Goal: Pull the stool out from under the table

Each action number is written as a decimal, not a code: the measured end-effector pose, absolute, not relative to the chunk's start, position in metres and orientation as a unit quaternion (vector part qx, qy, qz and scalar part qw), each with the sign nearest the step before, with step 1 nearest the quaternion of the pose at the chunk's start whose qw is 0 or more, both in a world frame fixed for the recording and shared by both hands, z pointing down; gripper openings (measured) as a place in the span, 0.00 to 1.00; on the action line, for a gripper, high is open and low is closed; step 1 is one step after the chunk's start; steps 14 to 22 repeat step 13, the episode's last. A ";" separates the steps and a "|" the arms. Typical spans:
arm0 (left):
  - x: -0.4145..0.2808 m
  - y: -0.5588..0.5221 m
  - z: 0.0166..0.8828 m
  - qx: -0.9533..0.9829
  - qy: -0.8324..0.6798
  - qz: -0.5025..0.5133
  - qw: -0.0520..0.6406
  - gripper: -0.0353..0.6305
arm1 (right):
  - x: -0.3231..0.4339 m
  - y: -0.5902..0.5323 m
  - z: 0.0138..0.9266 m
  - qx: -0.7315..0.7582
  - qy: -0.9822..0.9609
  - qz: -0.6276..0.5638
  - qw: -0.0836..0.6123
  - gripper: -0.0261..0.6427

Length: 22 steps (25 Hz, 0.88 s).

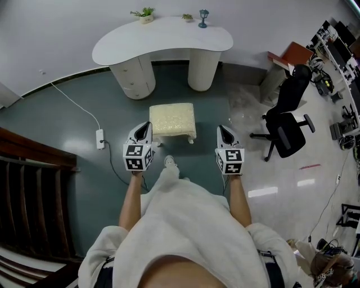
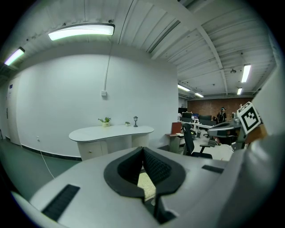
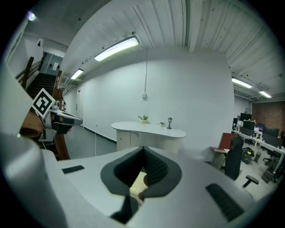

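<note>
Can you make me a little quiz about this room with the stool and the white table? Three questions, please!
1. True or false: the stool is tucked under the table.
2. What stands at the back of the table top? A: a laptop. B: a potted plant. C: a teapot.
3. Fill the gap: the jaws of the left gripper and the right gripper are both ____, with nothing held.

Key
1. False: it stands on the floor in front of the table, between the table and the person.
2. B.
3. Shut.
</note>
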<state>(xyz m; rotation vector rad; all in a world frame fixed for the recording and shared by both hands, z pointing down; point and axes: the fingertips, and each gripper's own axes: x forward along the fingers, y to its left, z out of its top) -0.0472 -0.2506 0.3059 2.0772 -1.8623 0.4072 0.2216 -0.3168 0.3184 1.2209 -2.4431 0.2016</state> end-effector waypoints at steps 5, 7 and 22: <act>-0.045 -0.252 0.308 0.728 -0.650 0.145 0.160 0.07 | 0.223 -0.317 0.322 0.438 -0.873 0.076 0.199 0.03; -0.045 -0.252 0.310 0.728 -0.650 0.147 0.162 0.07 | 0.223 -0.317 0.325 0.437 -0.873 0.078 0.200 0.03; -0.045 -0.258 0.315 0.731 -0.646 0.150 0.163 0.07 | 0.223 -0.321 0.329 0.438 -0.873 0.080 0.201 0.03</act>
